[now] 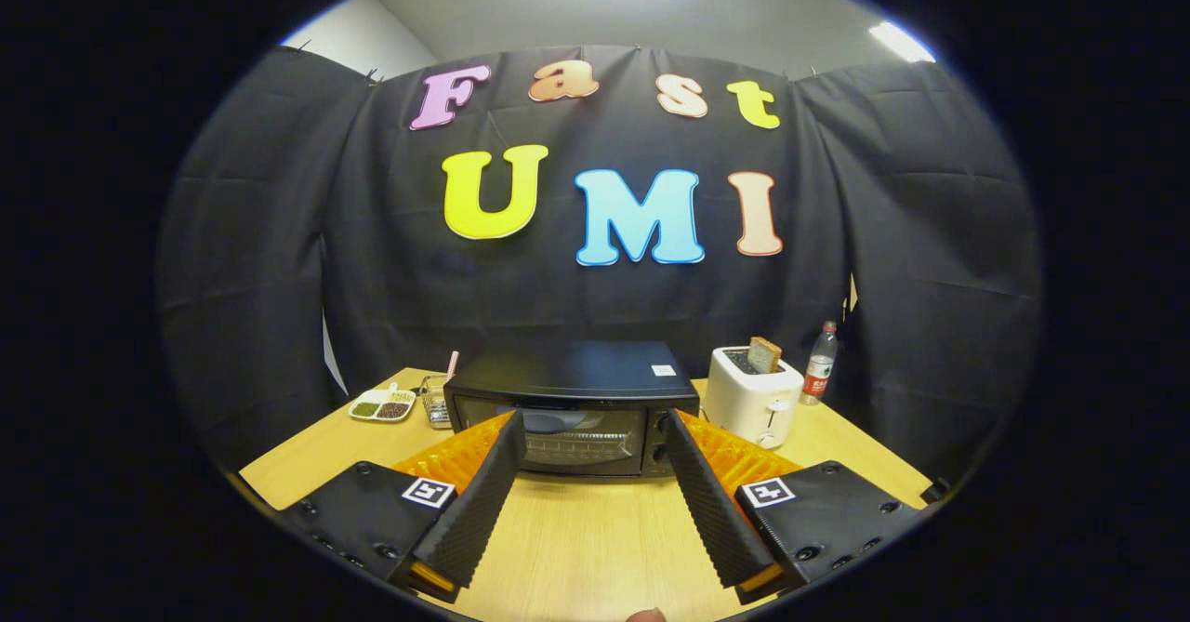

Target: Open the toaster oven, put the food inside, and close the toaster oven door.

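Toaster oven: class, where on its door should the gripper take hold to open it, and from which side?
The toaster oven faces the gripper, door closed. Its handle is hard to make out; it probably runs along the door's top edge. Come straight from the front with the open fingers above and below that edge, then pull down.

Staged demo booth, not a real kitchen: black cloth wall [279,259] round a wooden table [595,529] w/ toaster oven [567,408], toaster [748,399], water bottle [820,363]; office-type ceiling light [900,41].
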Demonstrator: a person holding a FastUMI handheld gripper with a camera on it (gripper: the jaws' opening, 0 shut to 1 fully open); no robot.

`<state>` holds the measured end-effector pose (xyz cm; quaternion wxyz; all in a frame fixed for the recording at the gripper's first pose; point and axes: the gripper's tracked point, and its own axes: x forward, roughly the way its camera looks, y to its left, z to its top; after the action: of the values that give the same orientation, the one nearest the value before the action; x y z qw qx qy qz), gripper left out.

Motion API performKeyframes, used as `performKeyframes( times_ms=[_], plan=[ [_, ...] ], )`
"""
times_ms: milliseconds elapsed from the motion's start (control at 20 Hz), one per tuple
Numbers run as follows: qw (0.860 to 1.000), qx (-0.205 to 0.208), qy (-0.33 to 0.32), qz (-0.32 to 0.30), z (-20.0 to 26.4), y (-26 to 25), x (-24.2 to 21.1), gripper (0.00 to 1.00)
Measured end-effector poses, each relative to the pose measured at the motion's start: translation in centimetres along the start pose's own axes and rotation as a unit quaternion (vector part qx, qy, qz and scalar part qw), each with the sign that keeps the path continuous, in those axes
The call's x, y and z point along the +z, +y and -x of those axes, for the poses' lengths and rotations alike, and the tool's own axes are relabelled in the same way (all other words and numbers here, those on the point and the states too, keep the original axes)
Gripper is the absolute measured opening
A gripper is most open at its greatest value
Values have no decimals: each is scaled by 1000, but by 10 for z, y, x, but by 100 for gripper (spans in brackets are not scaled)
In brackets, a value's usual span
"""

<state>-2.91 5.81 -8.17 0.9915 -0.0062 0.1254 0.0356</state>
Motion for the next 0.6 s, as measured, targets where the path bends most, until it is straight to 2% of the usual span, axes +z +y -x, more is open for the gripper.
performKeyframes(
  times_ms=[400, 600],
  plan=[
    [999, -26, -38, 9, 43, -77, 19, 96],
    [998, -35, -48, 27, 44, -122, 30, 96]
  ],
)
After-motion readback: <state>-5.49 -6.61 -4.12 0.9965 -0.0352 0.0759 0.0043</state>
